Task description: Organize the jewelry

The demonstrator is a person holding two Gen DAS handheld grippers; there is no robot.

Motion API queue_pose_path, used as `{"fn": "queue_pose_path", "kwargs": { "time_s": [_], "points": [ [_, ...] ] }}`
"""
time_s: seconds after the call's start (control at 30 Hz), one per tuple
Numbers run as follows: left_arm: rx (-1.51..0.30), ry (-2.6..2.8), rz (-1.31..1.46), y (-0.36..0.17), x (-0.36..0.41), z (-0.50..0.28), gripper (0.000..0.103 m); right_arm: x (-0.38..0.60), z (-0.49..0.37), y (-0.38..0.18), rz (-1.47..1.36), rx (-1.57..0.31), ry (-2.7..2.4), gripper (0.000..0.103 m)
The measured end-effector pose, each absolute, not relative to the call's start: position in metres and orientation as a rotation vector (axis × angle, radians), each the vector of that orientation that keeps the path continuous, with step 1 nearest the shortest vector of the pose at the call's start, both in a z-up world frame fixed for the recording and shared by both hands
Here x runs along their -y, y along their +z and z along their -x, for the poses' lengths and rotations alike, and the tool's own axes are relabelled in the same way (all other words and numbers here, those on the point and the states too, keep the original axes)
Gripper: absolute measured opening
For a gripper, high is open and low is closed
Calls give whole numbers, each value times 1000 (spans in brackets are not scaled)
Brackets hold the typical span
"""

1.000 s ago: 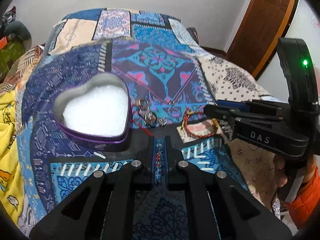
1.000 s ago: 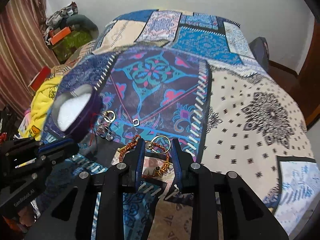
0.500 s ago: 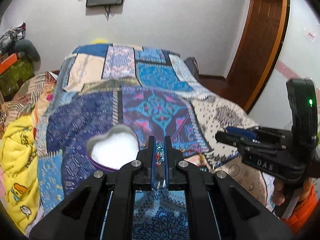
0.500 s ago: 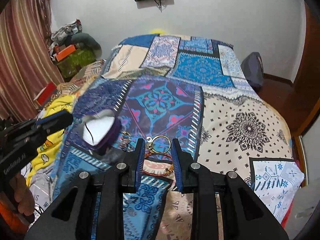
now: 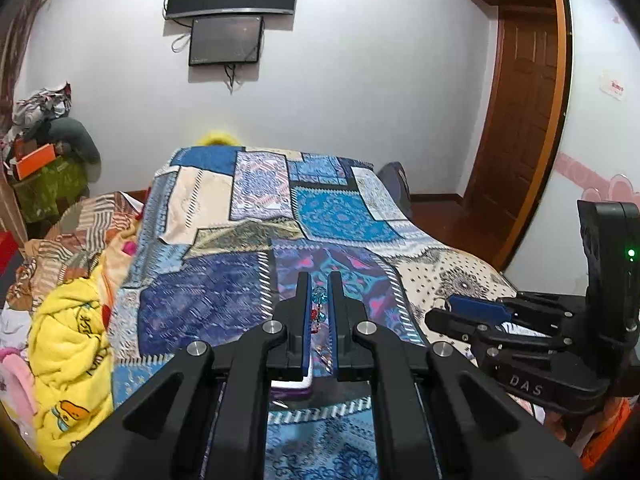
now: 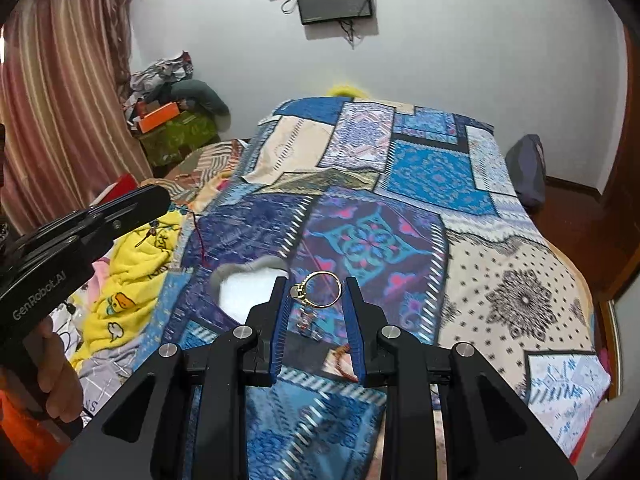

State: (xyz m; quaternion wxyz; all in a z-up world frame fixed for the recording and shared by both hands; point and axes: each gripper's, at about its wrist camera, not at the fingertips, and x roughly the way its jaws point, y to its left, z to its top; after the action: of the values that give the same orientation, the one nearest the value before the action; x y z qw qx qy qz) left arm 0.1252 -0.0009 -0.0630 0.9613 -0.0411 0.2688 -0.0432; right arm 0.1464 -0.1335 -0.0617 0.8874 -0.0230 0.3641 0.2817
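My left gripper (image 5: 319, 280) is shut on a small beaded string (image 5: 318, 308) of blue and red beads, lifted above the bed. In the right wrist view the left gripper (image 6: 158, 200) is at the left, with a red thread (image 6: 200, 240) dangling below it. My right gripper (image 6: 316, 284) is shut on a gold ring (image 6: 322, 290), pinched across its width between the blue pads. The heart-shaped box (image 6: 244, 290) with white padding lies open on the quilt, below and left of the ring. Only an edge of the box (image 5: 294, 388) shows under the left gripper.
More small jewelry (image 6: 310, 326) and an orange bracelet (image 6: 342, 360) lie on the patchwork quilt (image 6: 440, 184) under the right gripper. A yellow blanket (image 6: 132, 264) is heaped at the bed's left side. A wooden door (image 5: 516, 128) stands at the right.
Both grippers have risen and tipped up, so the box and loose jewelry have dropped low in the views. The beaded string and the gold ring went up with them.
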Motion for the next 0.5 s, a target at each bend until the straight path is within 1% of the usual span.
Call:
{"fn": "queue_pose_path", "kwargs": {
  "time_s": [0.2, 0.5],
  "points": [
    [-541, -63, 92, -63, -19, -132, 6, 112, -155, -67, 56, -763, 625, 24],
    [-571, -68, 99, -82, -39, -150, 6, 83, -172, -85, 81, -807, 677, 24]
  ]
}}
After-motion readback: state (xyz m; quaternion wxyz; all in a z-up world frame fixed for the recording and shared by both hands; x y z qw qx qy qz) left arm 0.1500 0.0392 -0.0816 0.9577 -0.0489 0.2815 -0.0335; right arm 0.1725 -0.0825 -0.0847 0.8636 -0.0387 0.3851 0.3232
